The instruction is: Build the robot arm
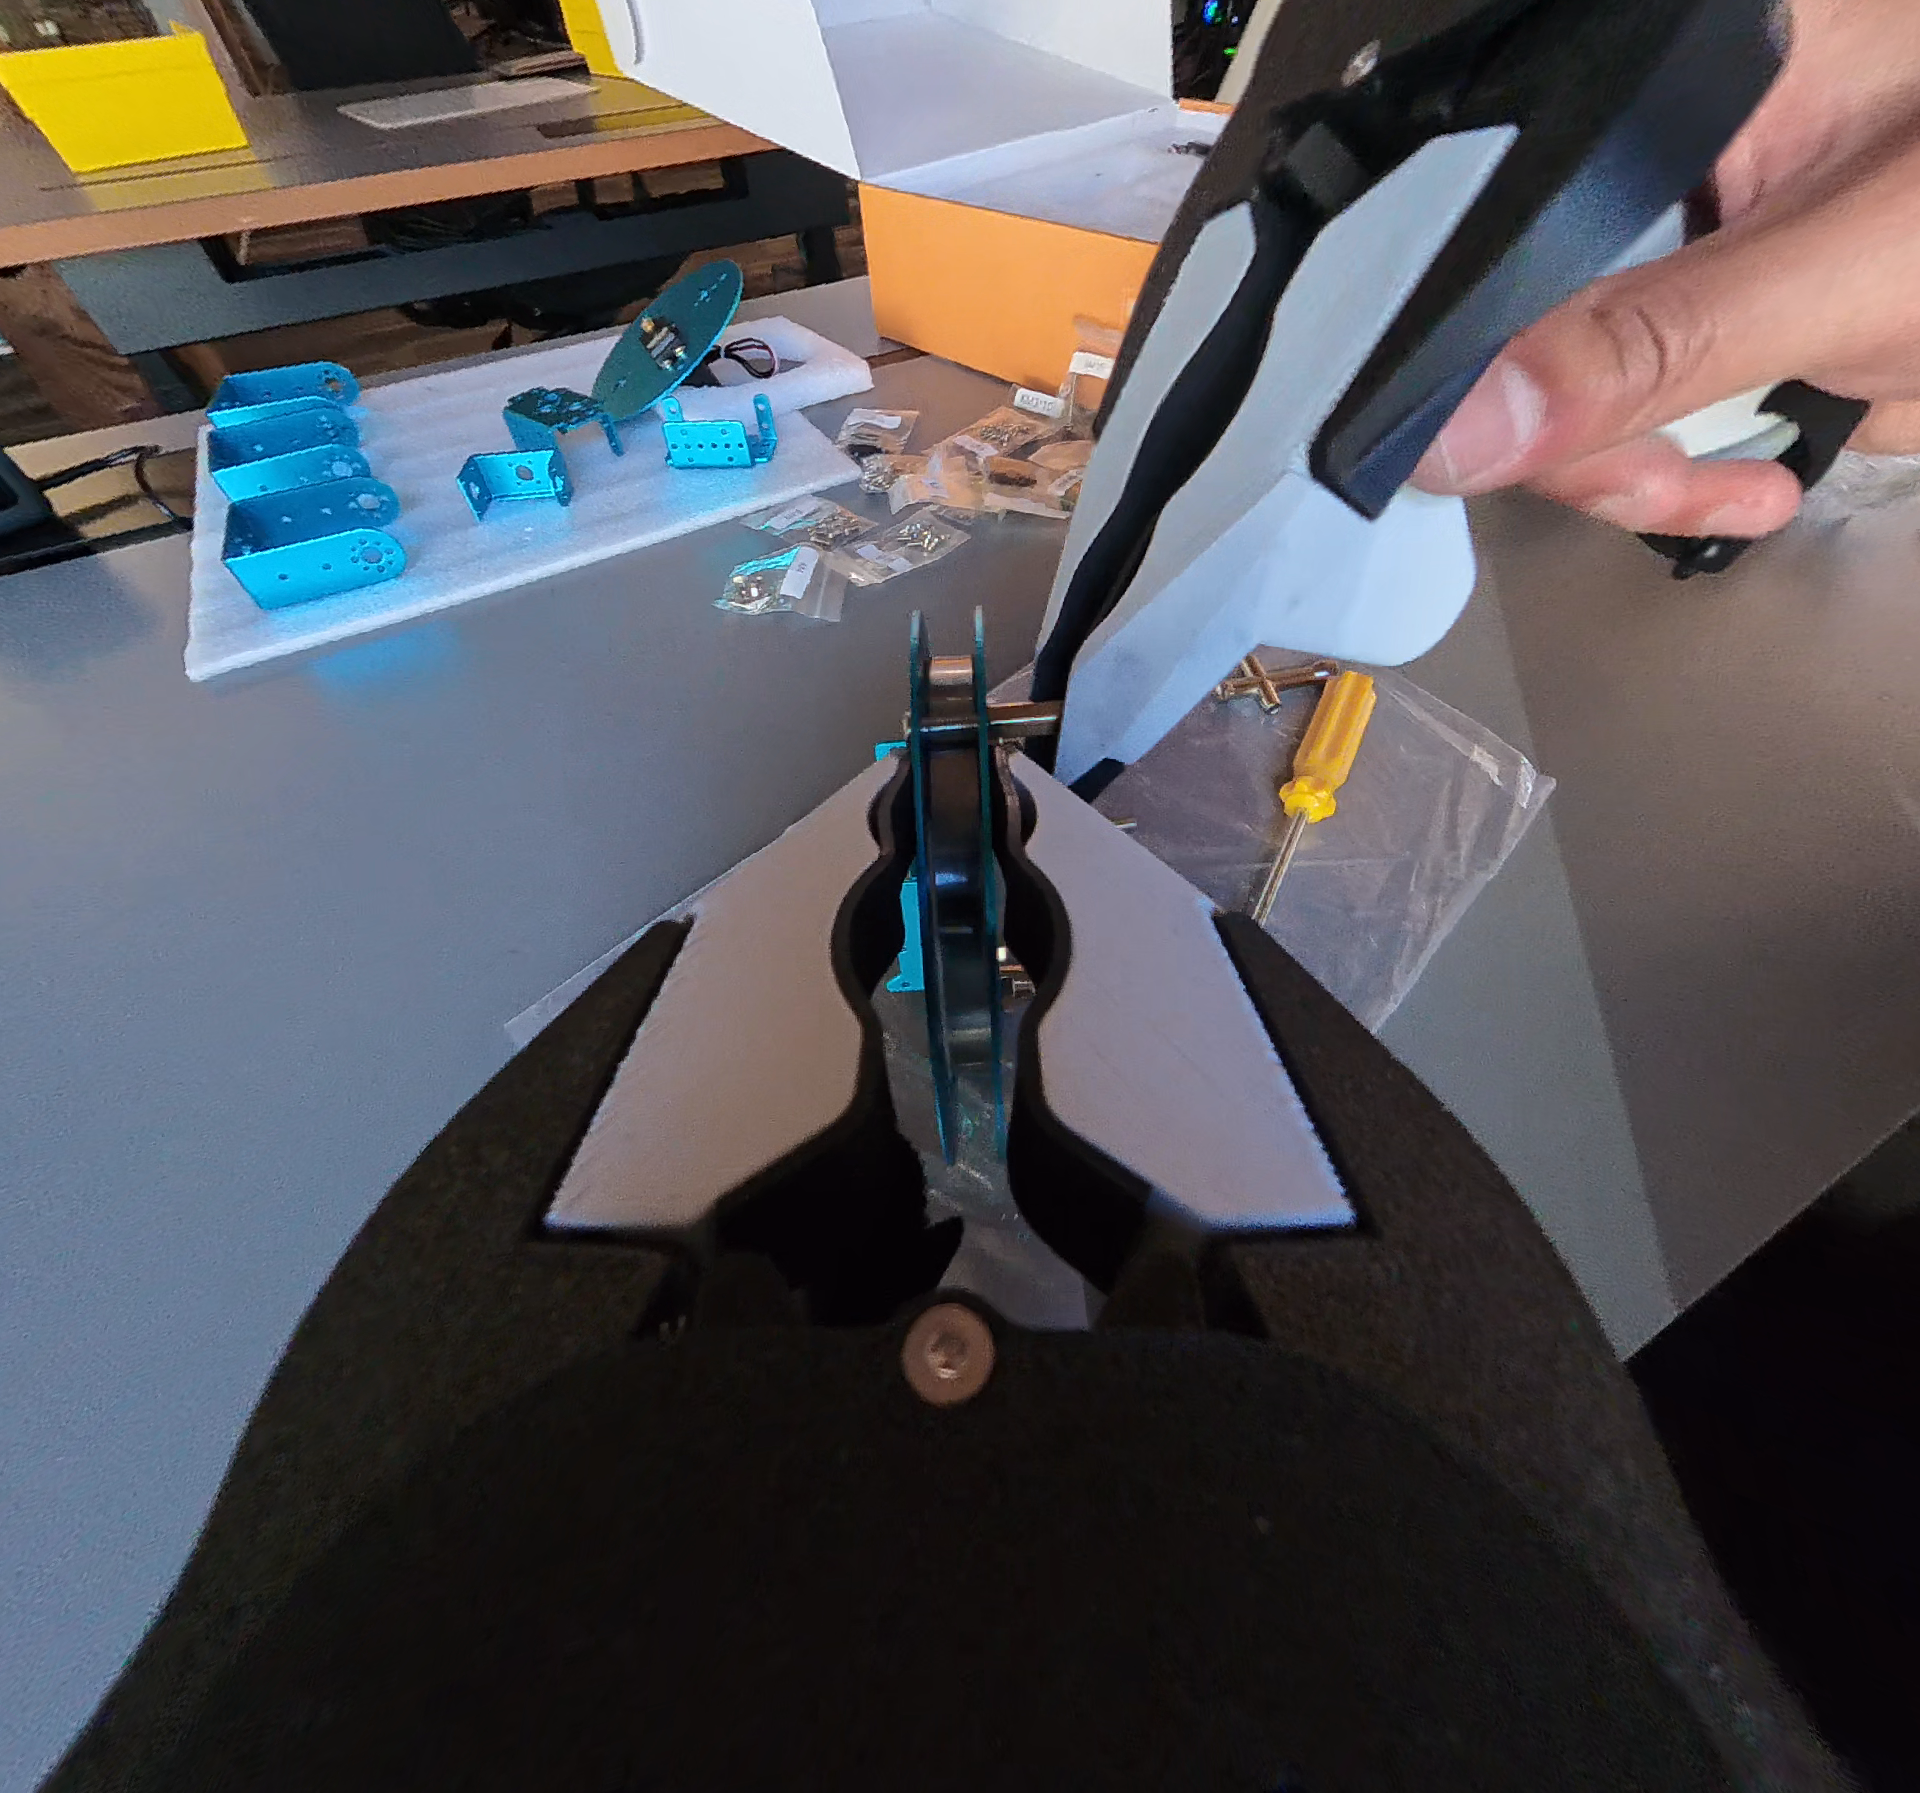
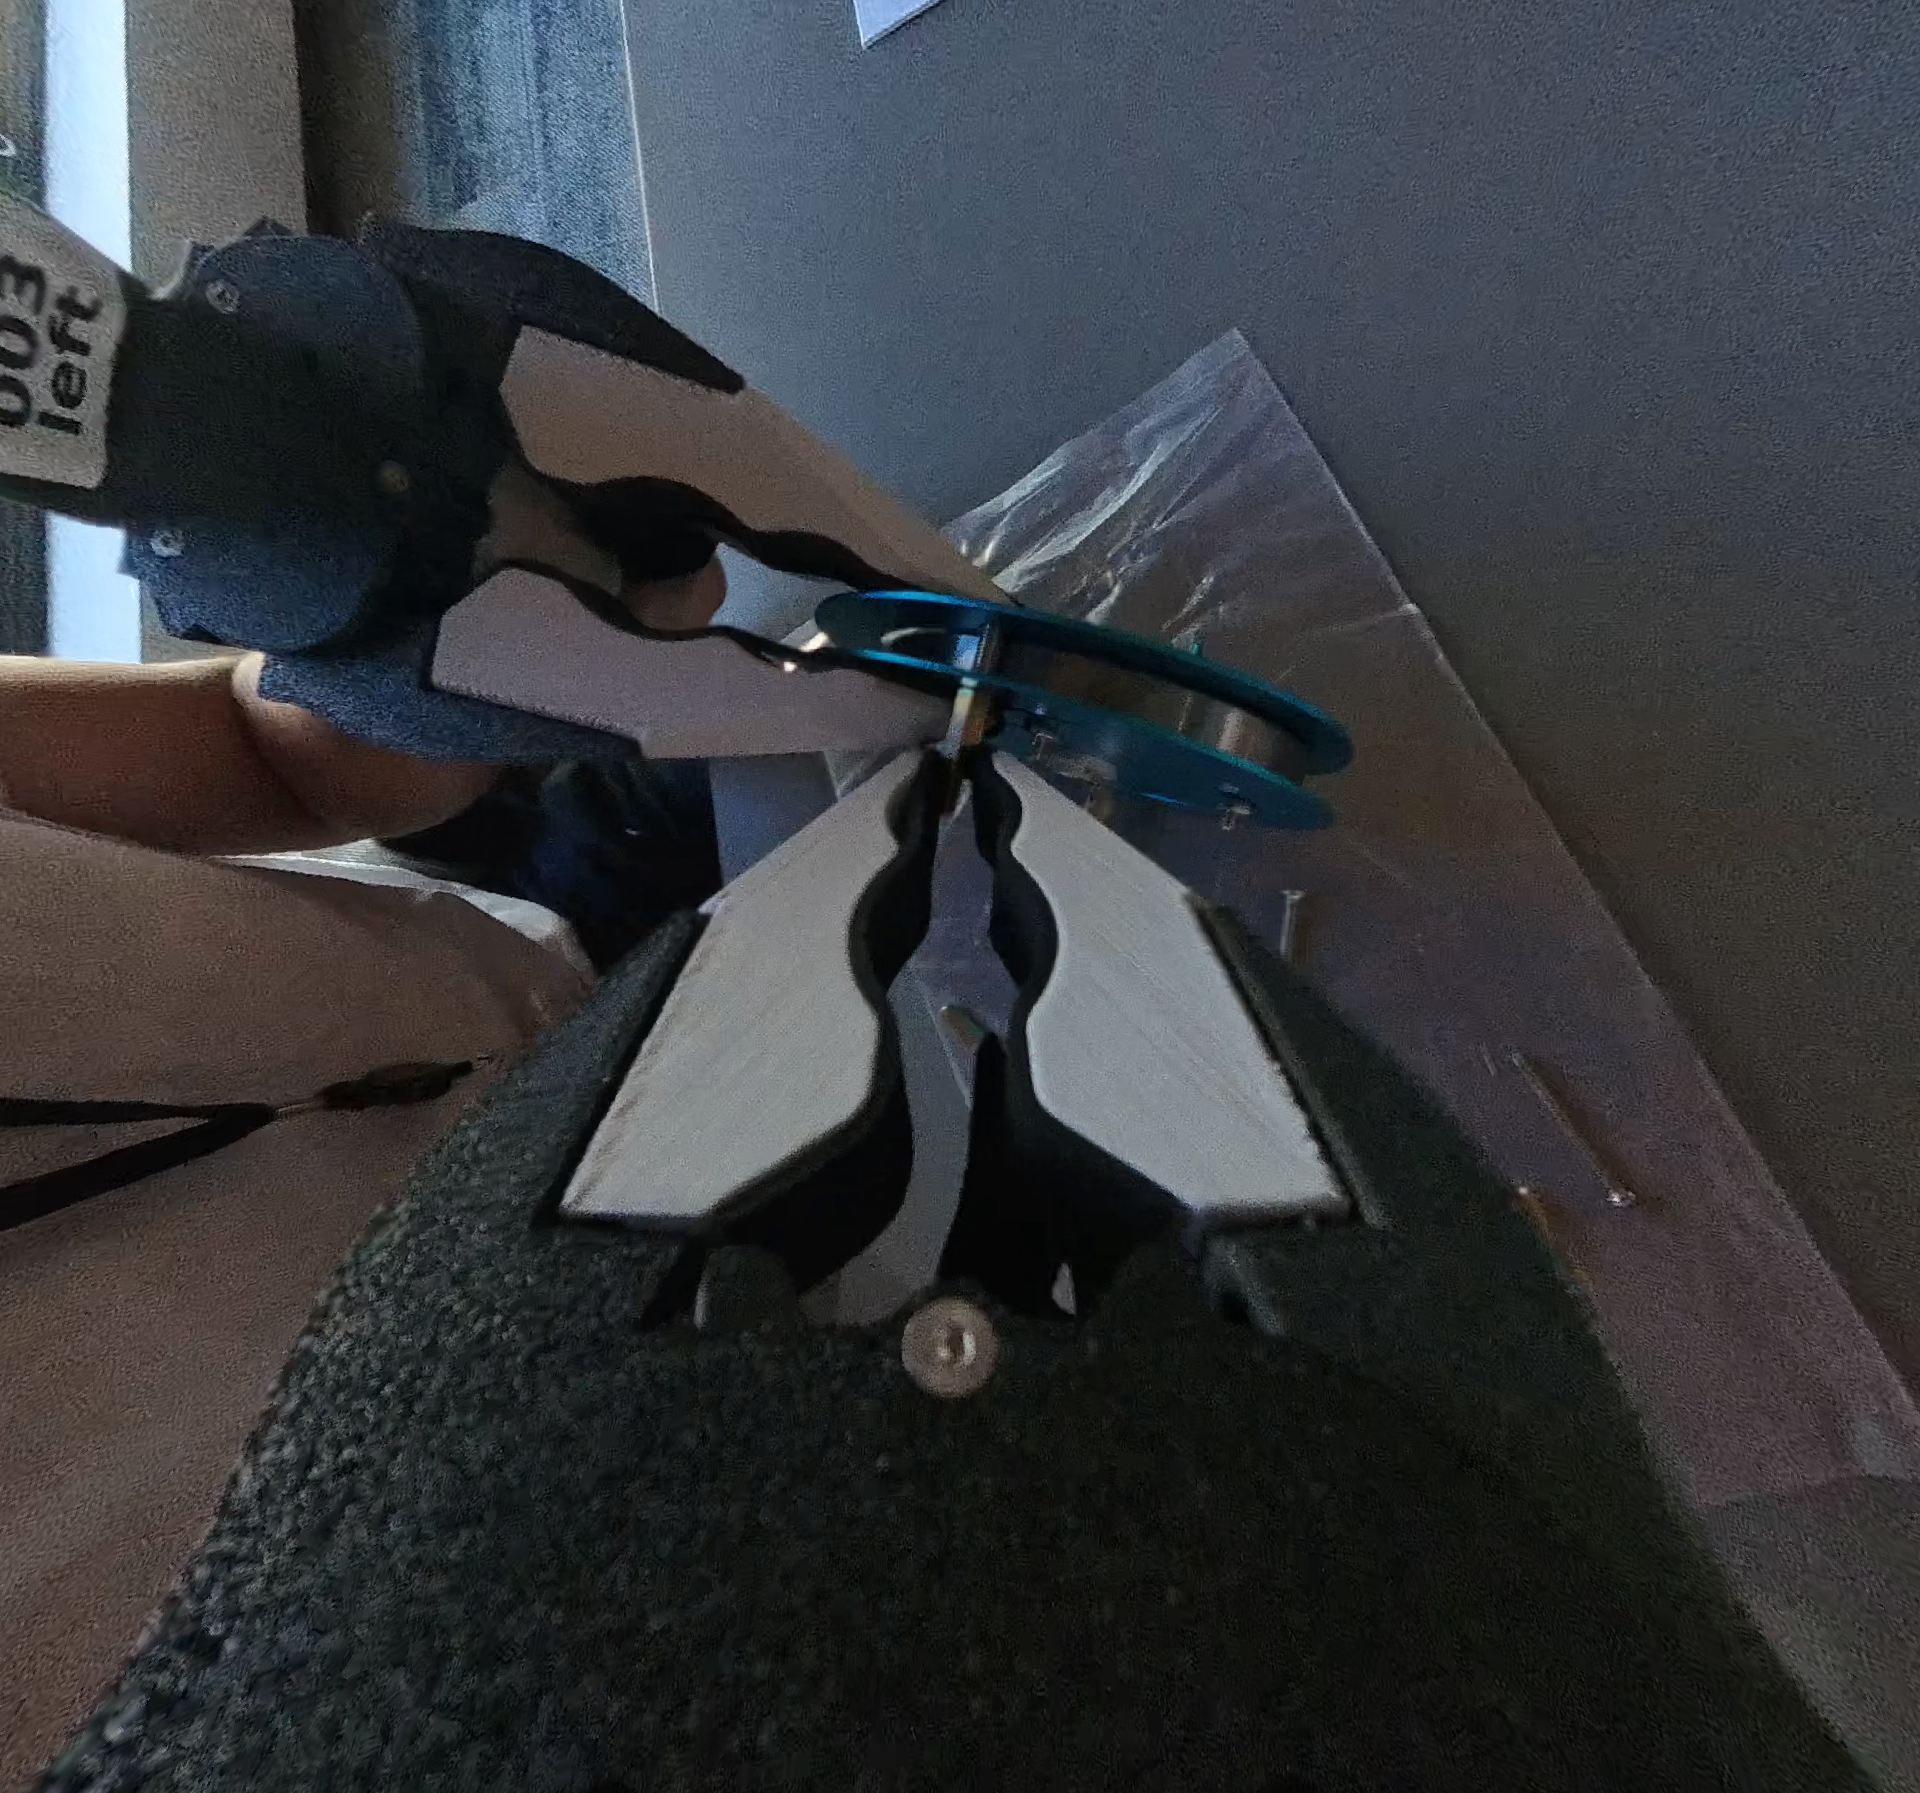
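**Two grippers on one blue disc assembly, held off the bench**

Above the near part of the grey bench [image 1: 312, 912], over a clear plastic bag [image 1: 1382, 860], the left gripper [image 1: 951, 808] is clamped on a blue two-plate disc assembly [image 1: 956, 912], plates on edge between its fingers. The right gripper [image 2: 956, 777] comes in from the side, fingers nearly together on a small metal pin or screw [image 1: 1023, 710] projecting from the plates; whether it truly pinches it I cannot tell for sure, but it looks gripped.

On the bag: a yellow-handled screwdriver [image 1: 1325, 746] and a small cross-shaped wrench [image 1: 1262, 681]. Toward the far left edge, a white foam sheet [image 1: 436, 559] carries blue metal brackets [image 1: 312, 538]. Small hardware bags [image 1: 894, 517] lie mid-bench; an open cardboard box [image 1: 997, 289] sits at the far edge.

Risks, as judged:
- Pin is tiny; any twist between grippers could let it slip and drop onto the bag among loose screws [image 2: 1294, 917].
- Smooth plates may rotate or slide in the left grip under side load.
- Uneven push could skew the pin in its hole.
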